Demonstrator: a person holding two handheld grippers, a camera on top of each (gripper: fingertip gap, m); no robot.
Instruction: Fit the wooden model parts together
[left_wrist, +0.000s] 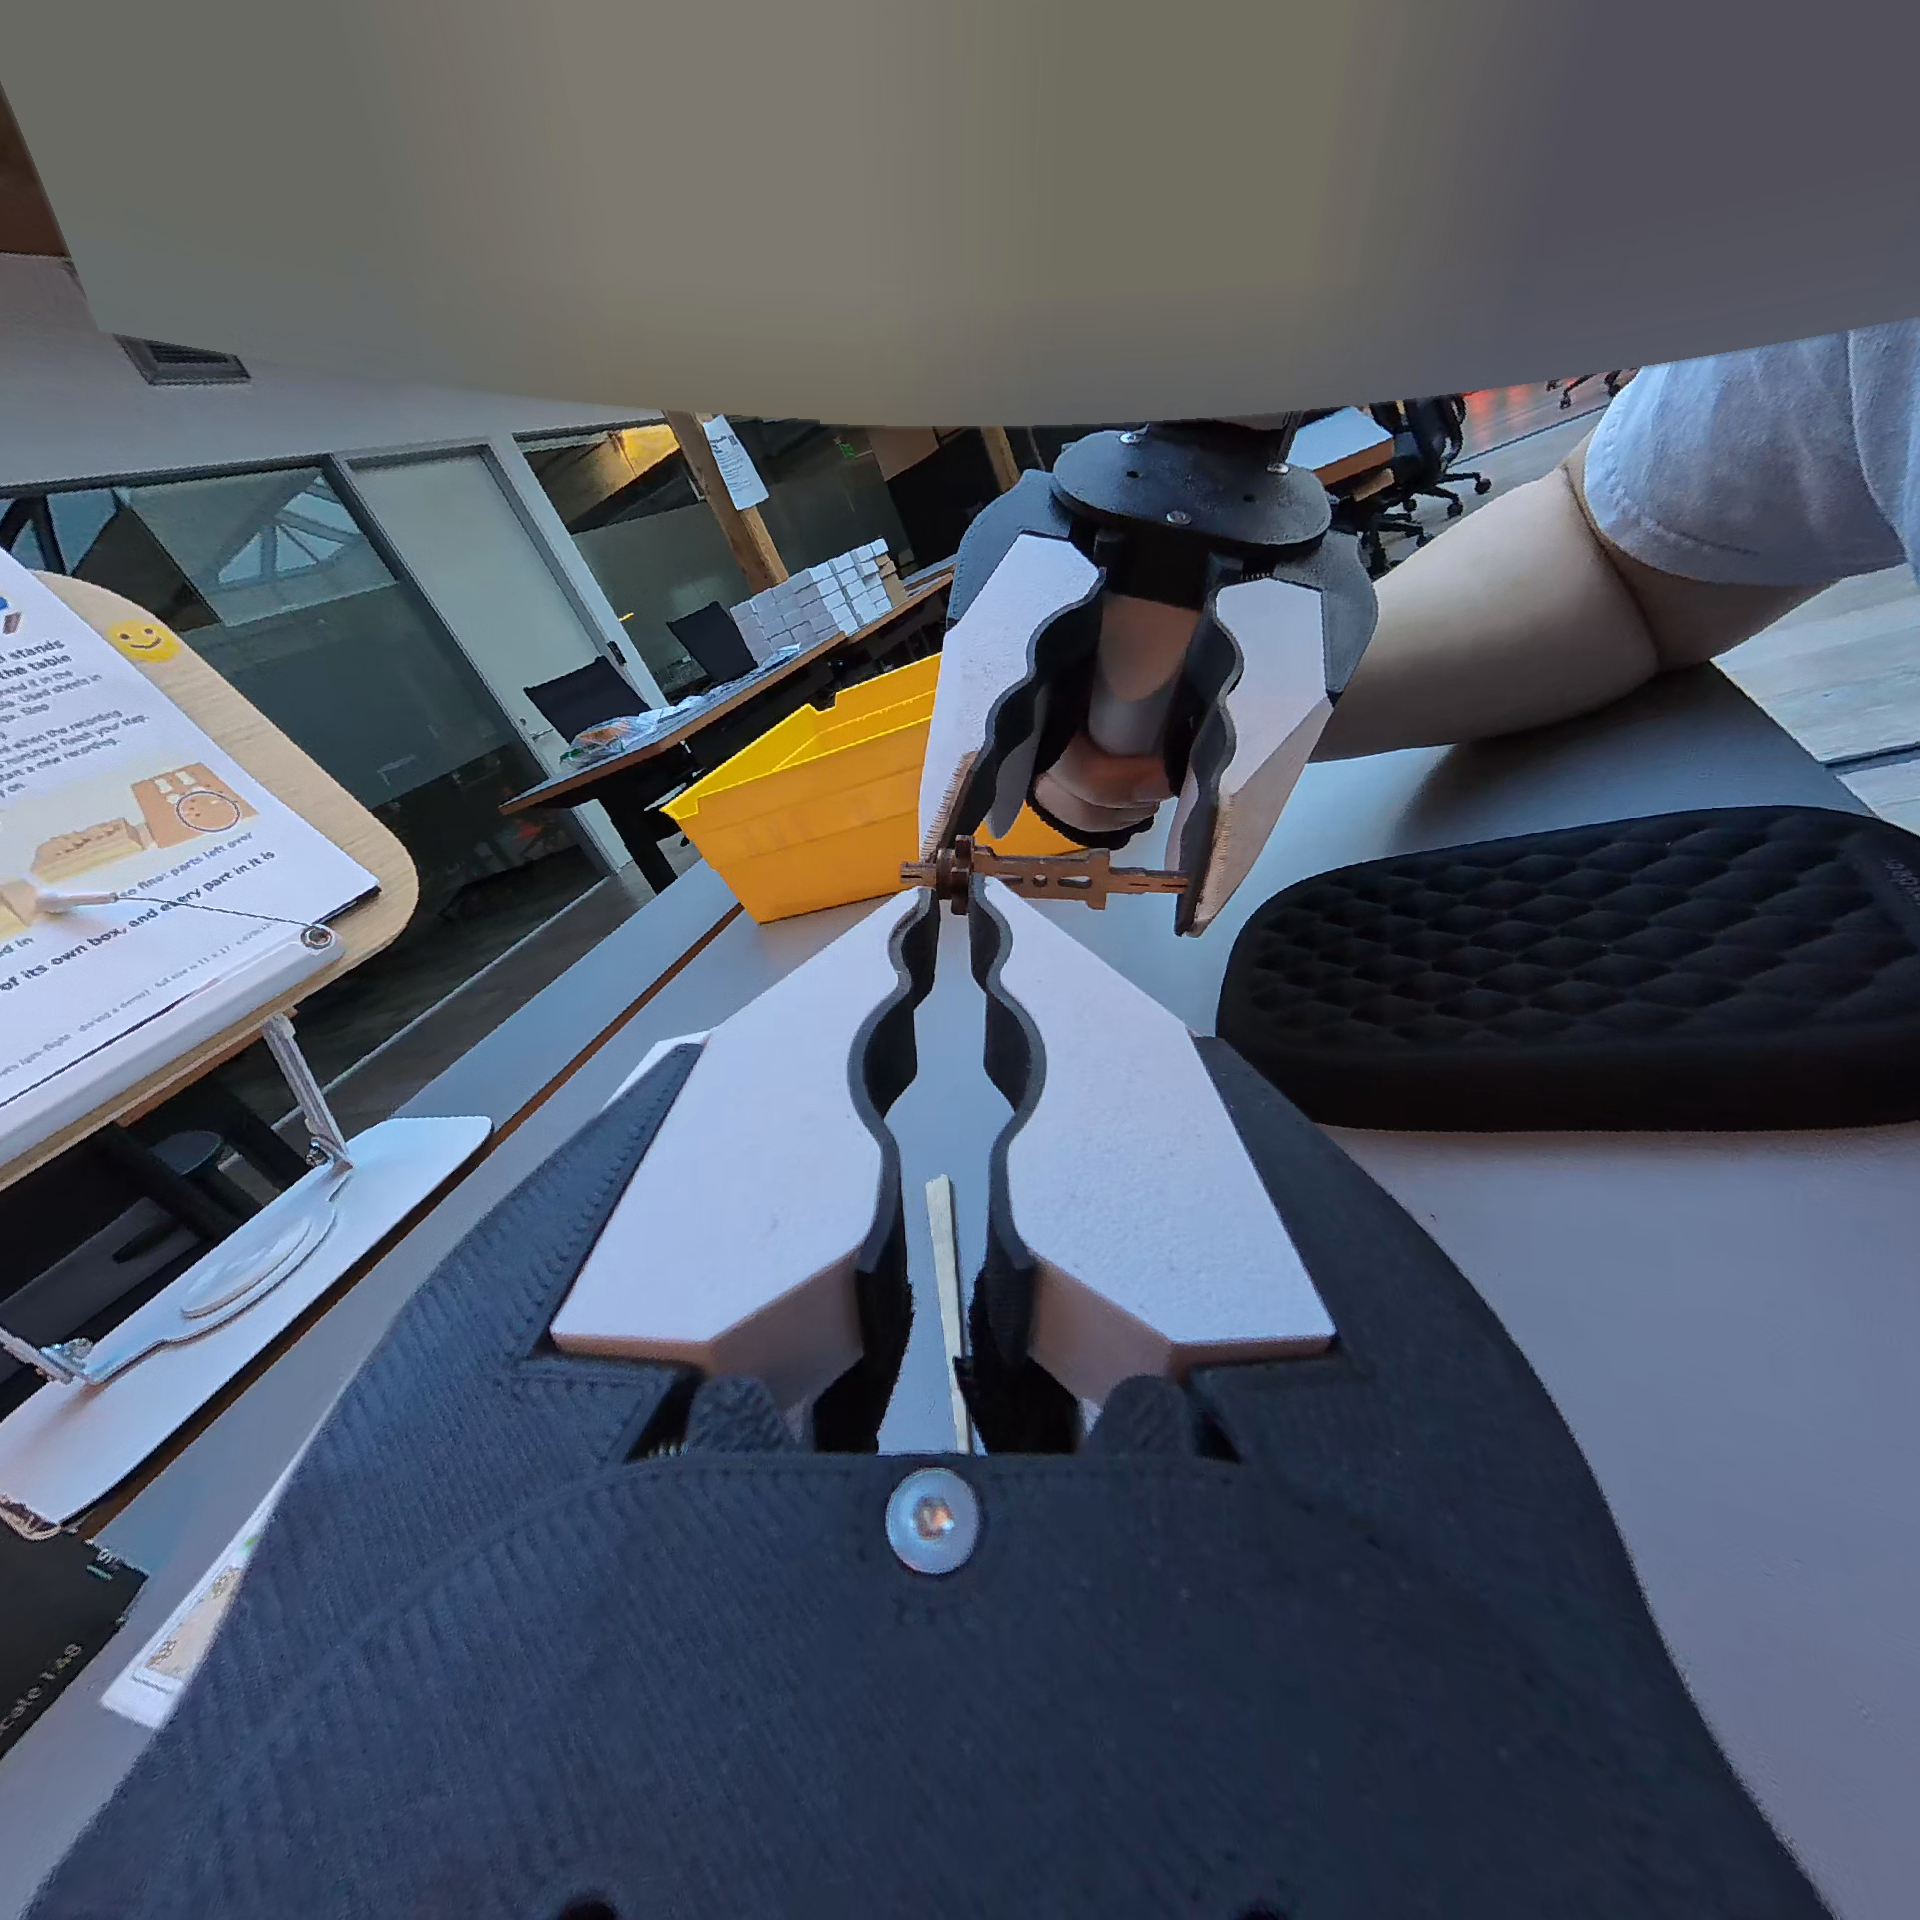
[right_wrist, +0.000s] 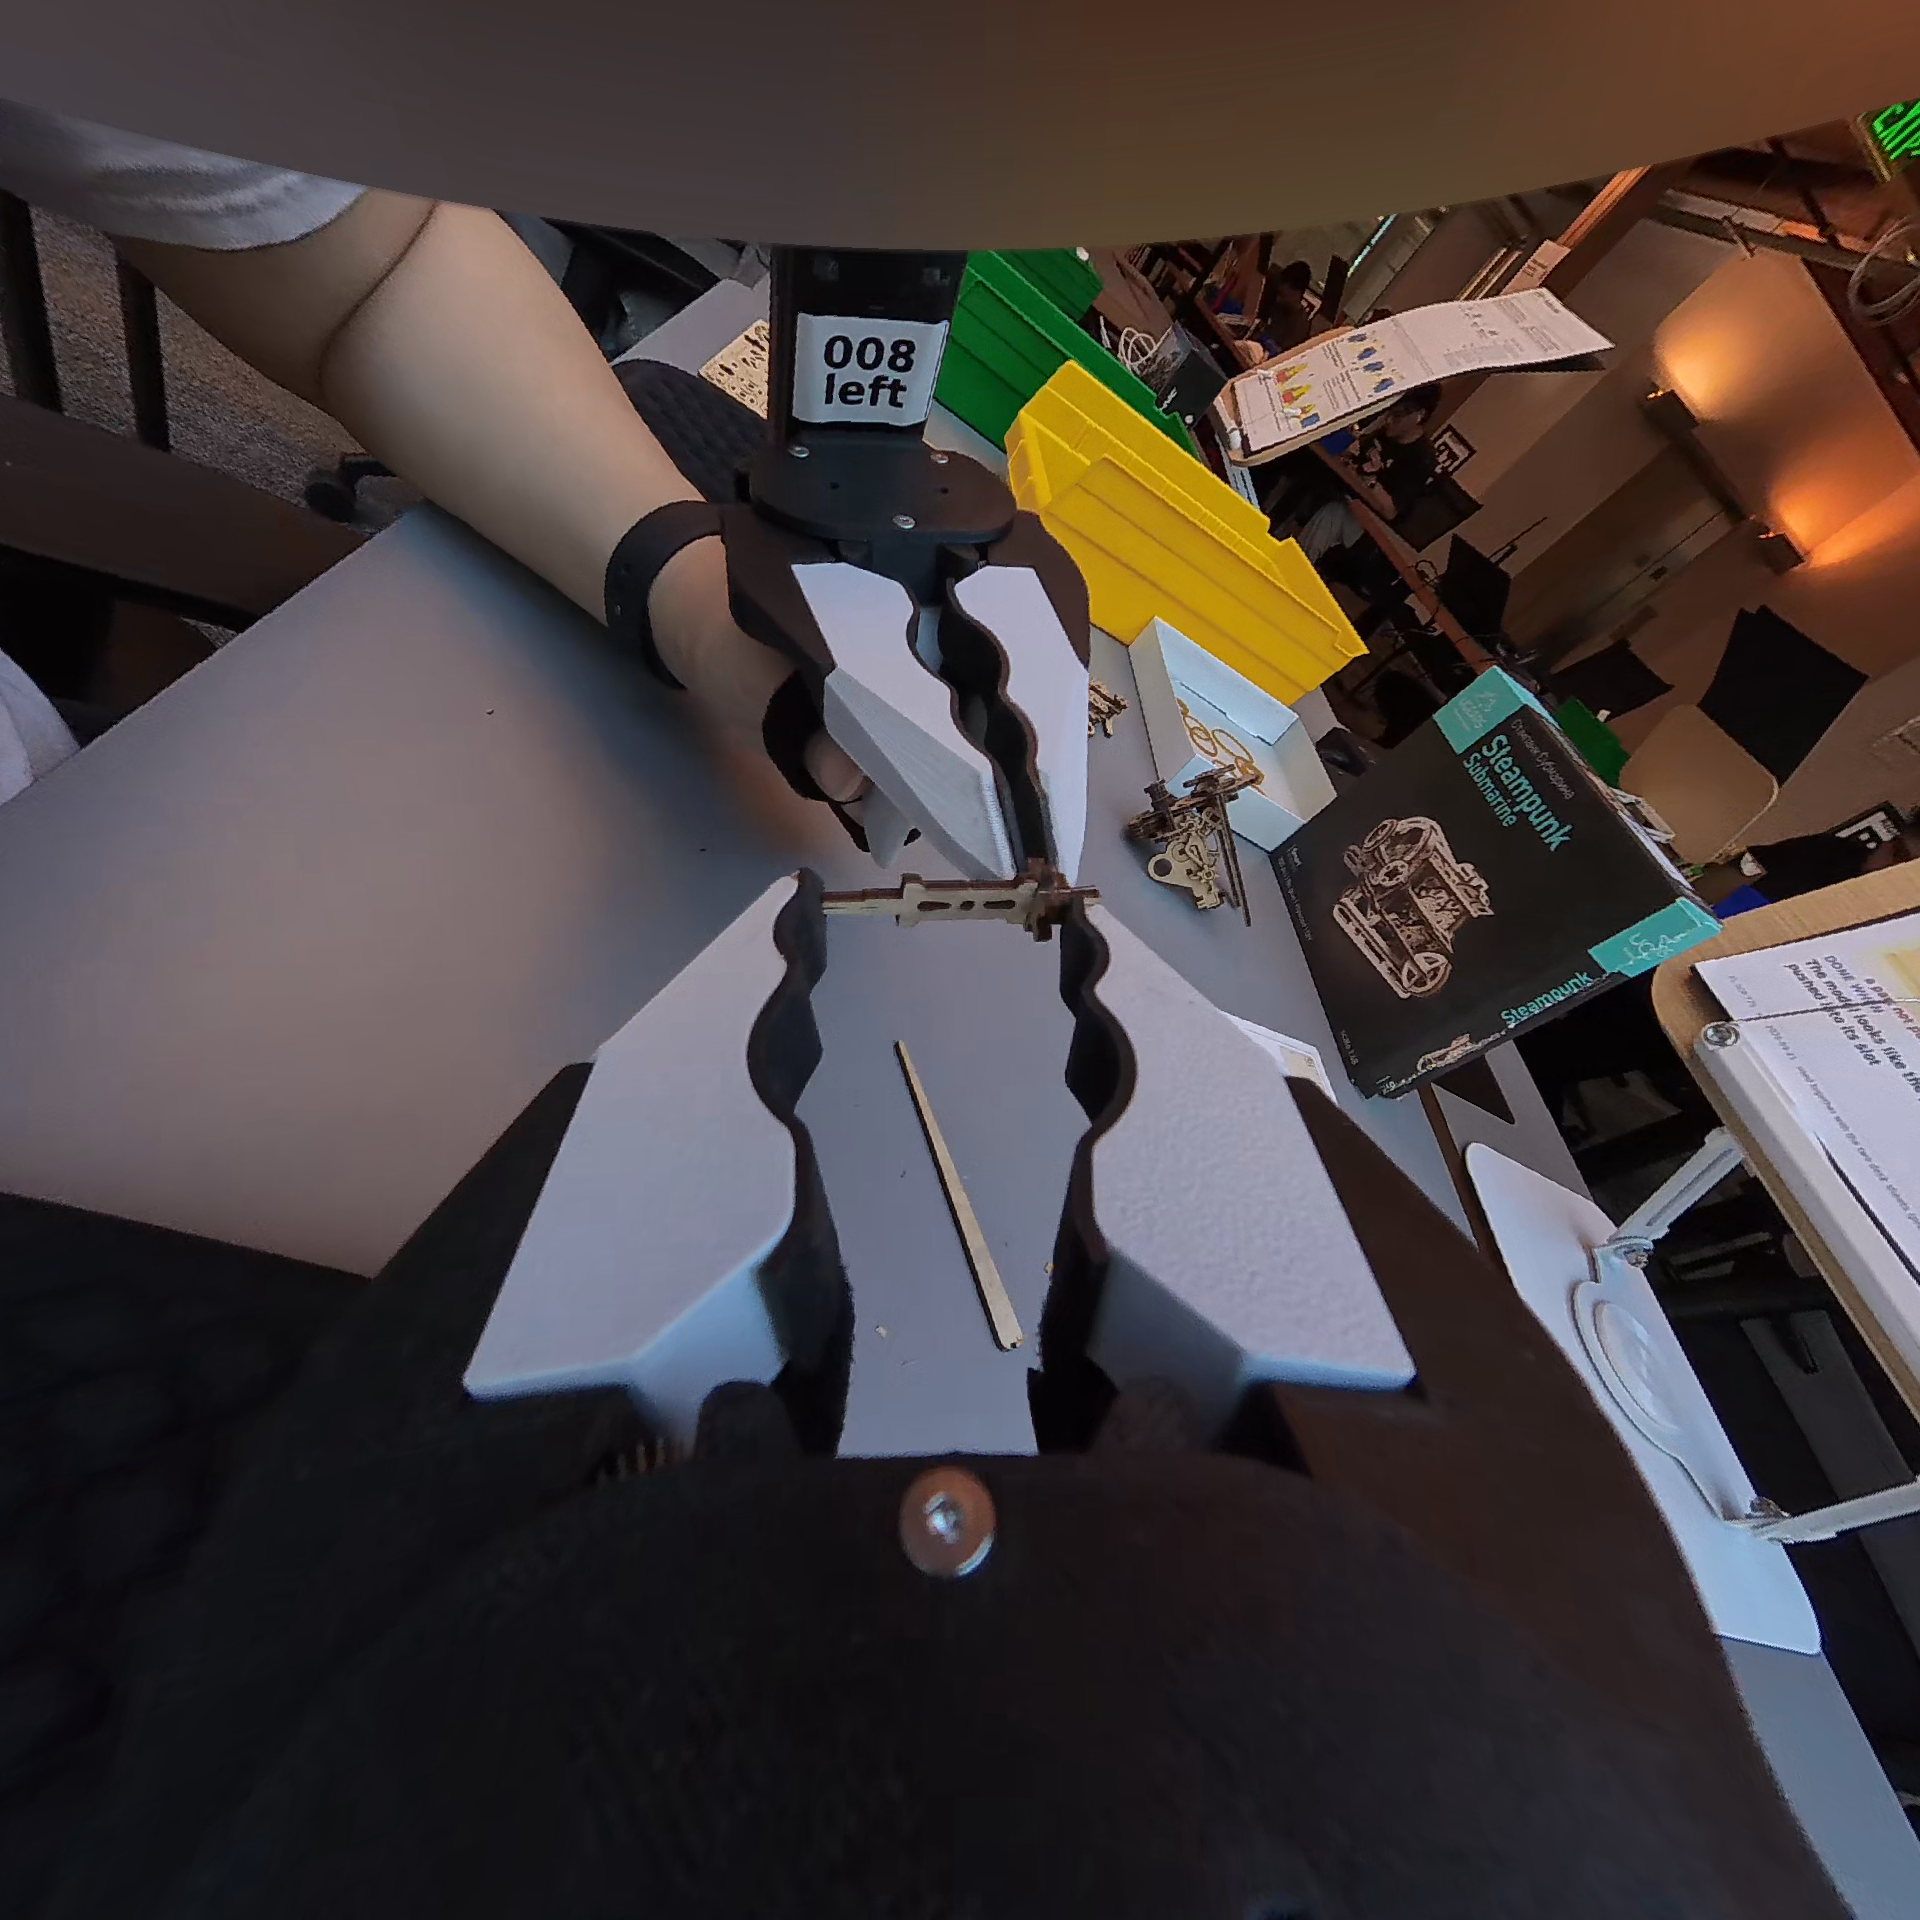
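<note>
Jaws: my left gripper (left_wrist: 943, 920) is drawn narrow, its tips nipping a small dark notched wooden collar (left_wrist: 957, 879) threaded near one end of a long, slotted, laser-cut plywood strip (left_wrist: 1081, 883). My right gripper (right_wrist: 940, 904) stands wide. The plywood strip (right_wrist: 935, 902) spans its gap end to end and appears pinched lengthwise between the two tips. Both parts hang in the air above the matt grey table (right_wrist: 416, 831), directly over a thin pale wooden stick (right_wrist: 961, 1195) lying flat on it.

Risks, as I judge them:
- The strip is thin and pierced with slots, and an endwise squeeze loads it like a column. Too much closing force could bow it or snap it at a cut-out.
- The collar looks a tight friction fit. Pushing it along off-axis could jam it or chip the charred edges.
- If either grip slackens, the strip may pivot and drop.

Materials:
- My fingers are smooth pale wedges edged with wavy black pads, in ribbed, 3D-printed black mounts.
- A black honeycomb-textured pad (left_wrist: 1558, 966) and a glossy yellow plastic bin (left_wrist: 821, 810) lie beyond.
- A part-built filigree wooden model (right_wrist: 1195, 831) stands farther off, beside a white tray (right_wrist: 1236, 748).
</note>
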